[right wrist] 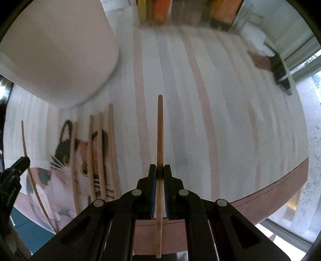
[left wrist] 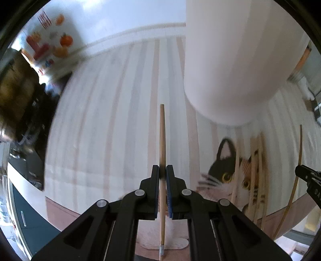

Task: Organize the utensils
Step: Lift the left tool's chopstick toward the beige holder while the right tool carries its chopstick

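Only the right view shows jars (right wrist: pixel 160 12) beyond its claw (right wrist: pixel 159 172)

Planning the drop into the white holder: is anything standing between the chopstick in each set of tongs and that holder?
Nothing visible does. The left tongs clamp one chopstick, with the white holder ahead to the right. The right tongs clamp another chopstick, holder ahead to the left. Loose chopsticks lie flat on the cat mat, below both paths.

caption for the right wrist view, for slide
Right claw shut on a chopstick above the striped cloth, more chopsticks on the cat mat beside the white holder.
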Available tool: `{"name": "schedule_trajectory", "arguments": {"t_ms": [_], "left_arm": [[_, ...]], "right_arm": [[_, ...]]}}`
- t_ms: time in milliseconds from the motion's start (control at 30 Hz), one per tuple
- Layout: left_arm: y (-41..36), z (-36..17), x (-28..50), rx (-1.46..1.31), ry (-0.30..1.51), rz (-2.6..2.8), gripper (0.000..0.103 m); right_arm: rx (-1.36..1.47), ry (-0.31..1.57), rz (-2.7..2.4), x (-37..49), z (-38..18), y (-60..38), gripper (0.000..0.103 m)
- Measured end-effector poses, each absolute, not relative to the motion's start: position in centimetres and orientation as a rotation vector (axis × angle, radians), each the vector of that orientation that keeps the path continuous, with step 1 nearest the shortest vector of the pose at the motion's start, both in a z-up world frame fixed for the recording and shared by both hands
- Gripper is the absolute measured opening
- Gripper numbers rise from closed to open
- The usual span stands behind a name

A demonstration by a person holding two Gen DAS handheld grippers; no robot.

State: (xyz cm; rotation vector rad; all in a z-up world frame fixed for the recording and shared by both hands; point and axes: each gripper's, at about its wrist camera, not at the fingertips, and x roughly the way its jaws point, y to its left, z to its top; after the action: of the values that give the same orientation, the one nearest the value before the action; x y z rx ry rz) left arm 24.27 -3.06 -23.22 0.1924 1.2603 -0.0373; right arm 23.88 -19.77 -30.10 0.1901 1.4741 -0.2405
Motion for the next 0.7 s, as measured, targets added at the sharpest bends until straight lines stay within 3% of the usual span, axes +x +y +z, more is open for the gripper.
{"name": "schedule_trajectory", "arguments": {"t_ms": [700], "left_arm": [[-0.8, -9.2, 24.7, 0.067, 0.952, -0.052, 0.004]], "right_arm": [[0.216, 1.088, -0.243, 24.1, -16.5, -20.4, 0.007]]}}
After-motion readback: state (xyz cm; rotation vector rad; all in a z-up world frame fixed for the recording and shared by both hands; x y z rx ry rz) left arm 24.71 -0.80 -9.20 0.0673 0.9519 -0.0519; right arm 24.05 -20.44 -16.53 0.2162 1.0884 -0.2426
